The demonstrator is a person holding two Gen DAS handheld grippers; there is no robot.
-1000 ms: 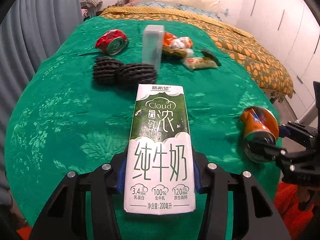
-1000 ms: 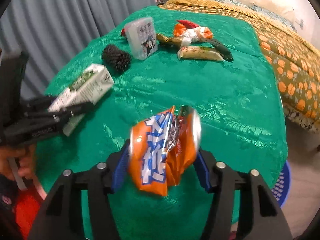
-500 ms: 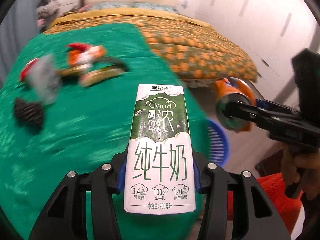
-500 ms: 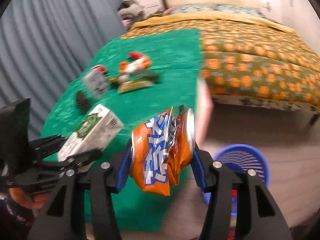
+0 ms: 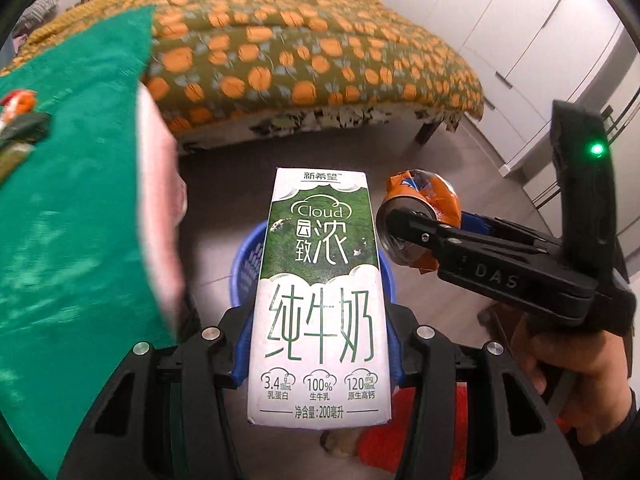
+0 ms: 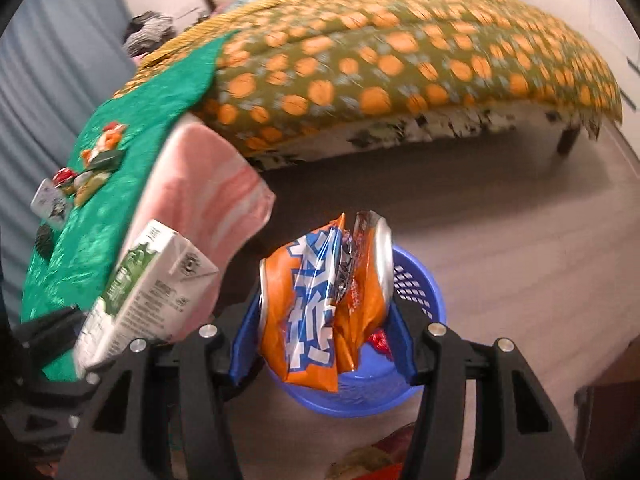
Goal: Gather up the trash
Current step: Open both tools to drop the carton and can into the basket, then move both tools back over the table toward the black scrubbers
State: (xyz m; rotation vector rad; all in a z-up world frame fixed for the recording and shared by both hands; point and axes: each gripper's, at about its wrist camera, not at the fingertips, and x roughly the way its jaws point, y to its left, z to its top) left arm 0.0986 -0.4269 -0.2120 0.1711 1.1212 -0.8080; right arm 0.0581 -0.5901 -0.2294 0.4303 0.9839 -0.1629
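Observation:
My left gripper (image 5: 318,344) is shut on a green and white milk carton (image 5: 320,296), held above a blue plastic basket (image 5: 246,264) on the floor. The carton also shows at the left of the right wrist view (image 6: 140,296). My right gripper (image 6: 322,336) is shut on a crushed orange and blue can (image 6: 320,304), right over the basket (image 6: 420,284). A red item (image 6: 378,340) lies inside the basket. In the left wrist view the can (image 5: 420,216) hangs beside the carton, over the basket's right side.
The green-clothed table (image 5: 68,208) with leftover wrappers (image 6: 96,160) and a small clear box (image 6: 50,202) is at the left, a pink cloth (image 6: 208,200) hanging off its edge. A bed with orange-dotted cover (image 5: 304,56) stands behind. White cabinets (image 5: 560,60) are at the right.
Both grippers swung right, off the table, carrying the carton and the can. They now hang over the blue basket on the floor.

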